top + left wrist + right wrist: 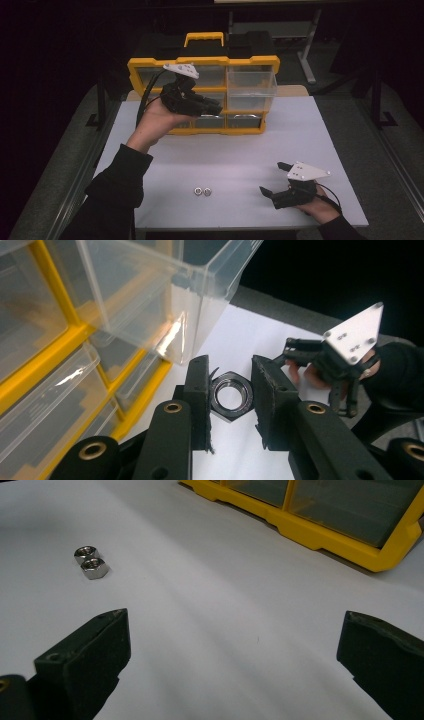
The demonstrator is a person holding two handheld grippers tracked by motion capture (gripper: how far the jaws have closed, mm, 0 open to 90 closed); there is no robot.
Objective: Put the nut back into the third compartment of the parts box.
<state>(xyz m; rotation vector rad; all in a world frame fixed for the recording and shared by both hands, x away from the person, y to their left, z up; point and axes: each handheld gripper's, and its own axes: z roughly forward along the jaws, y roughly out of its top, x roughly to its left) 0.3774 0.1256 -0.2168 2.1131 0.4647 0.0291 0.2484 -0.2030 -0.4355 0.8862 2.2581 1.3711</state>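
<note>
My left gripper (231,396) is shut on a steel hex nut (231,399), pinched between its two black pads. In the high view the left gripper (212,106) is held up in front of the yellow organiser (150,63), close to a clear drawer (251,82) that is pulled out. That drawer (165,295) sits just above and left of the held nut. Two more hex nuts (202,191) lie side by side on the white table near its front edge. My right gripper (272,177) rests low at the front right, jaws wide open and empty; the two nuts (91,562) lie ahead to its left.
The white table (240,150) carries the yellow organiser with clear drawers at the back; its base (320,532) runs across the top of the right gripper view. A black case with a yellow handle (204,37) stands behind it. Dark floor surrounds the table.
</note>
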